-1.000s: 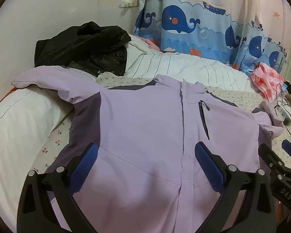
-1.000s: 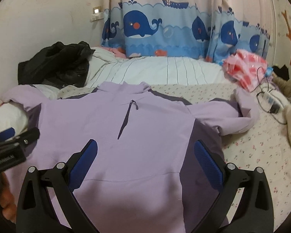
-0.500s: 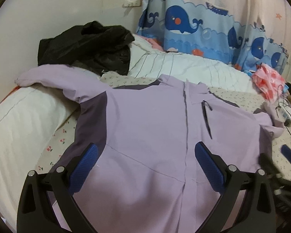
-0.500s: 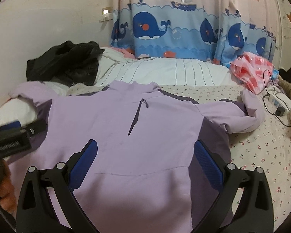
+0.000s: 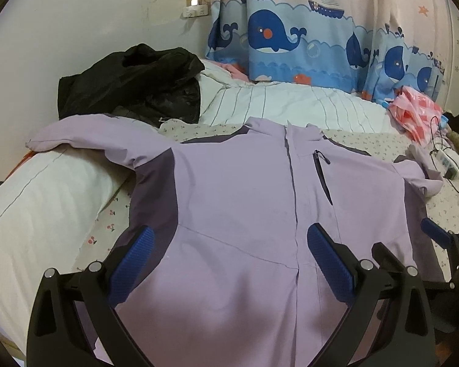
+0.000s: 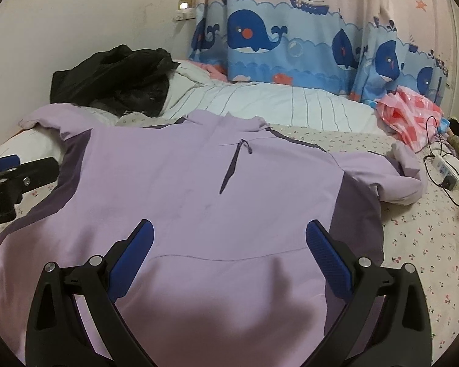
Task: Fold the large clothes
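A lilac jacket [image 5: 244, 202] with dark purple side panels lies spread front-up on the bed, collar toward the far curtain; it also shows in the right wrist view [image 6: 180, 189]. Its left sleeve [image 5: 85, 137] drapes over a white pillow, its right sleeve [image 6: 394, 180] is bent back on the sheet. My left gripper [image 5: 229, 257] is open and empty above the jacket's lower left. My right gripper [image 6: 229, 253] is open and empty above the lower right, and it shows at the right edge of the left wrist view [image 5: 437, 238].
A black jacket [image 5: 131, 85] is heaped at the back left. A white striped duvet [image 5: 290, 104] lies behind the collar. A pink plastic bag [image 6: 410, 116] and a power strip with cable [image 6: 446, 171] lie at the right. A whale-print curtain [image 5: 306, 46] hangs behind.
Both grippers have shifted a little over the jacket's hem, the views tilting slightly up. Both stay open, and the jacket has not moved.
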Motion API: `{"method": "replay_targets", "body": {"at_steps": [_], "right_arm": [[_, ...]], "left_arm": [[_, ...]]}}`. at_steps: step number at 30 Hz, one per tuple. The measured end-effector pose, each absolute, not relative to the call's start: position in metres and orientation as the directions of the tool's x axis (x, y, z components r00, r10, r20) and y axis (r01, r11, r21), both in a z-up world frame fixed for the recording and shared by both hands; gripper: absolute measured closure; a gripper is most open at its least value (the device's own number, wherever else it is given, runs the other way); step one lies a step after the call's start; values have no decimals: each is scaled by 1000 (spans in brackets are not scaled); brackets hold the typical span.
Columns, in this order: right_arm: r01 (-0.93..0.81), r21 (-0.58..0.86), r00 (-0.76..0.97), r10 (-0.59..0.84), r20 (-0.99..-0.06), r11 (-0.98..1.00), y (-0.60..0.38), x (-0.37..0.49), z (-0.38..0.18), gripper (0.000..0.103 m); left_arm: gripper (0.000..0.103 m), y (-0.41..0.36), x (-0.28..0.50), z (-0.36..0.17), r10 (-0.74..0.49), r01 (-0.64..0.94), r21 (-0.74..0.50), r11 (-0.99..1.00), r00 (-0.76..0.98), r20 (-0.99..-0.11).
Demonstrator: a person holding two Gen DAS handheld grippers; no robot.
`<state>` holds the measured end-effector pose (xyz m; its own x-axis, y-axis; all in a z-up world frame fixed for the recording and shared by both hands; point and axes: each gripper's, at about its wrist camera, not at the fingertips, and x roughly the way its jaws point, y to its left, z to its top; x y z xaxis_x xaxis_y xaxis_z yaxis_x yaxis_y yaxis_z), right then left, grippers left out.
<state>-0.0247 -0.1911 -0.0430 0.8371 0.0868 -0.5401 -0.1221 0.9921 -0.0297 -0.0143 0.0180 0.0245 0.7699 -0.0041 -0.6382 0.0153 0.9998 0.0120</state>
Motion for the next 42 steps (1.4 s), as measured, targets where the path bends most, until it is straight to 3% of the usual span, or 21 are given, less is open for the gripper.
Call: {"method": "replay_targets", "body": {"at_steps": [30, 42], "right_arm": [[-126, 19, 843, 117, -525, 992, -202, -30, -33, 7], [-101, -2, 837, 84, -541, 995, -200, -26, -32, 7]], "left_arm": [[7, 13, -14, 17, 12, 28, 51, 998, 757, -653], [7, 7, -8, 8, -37, 32, -20, 999, 730, -682]]}}
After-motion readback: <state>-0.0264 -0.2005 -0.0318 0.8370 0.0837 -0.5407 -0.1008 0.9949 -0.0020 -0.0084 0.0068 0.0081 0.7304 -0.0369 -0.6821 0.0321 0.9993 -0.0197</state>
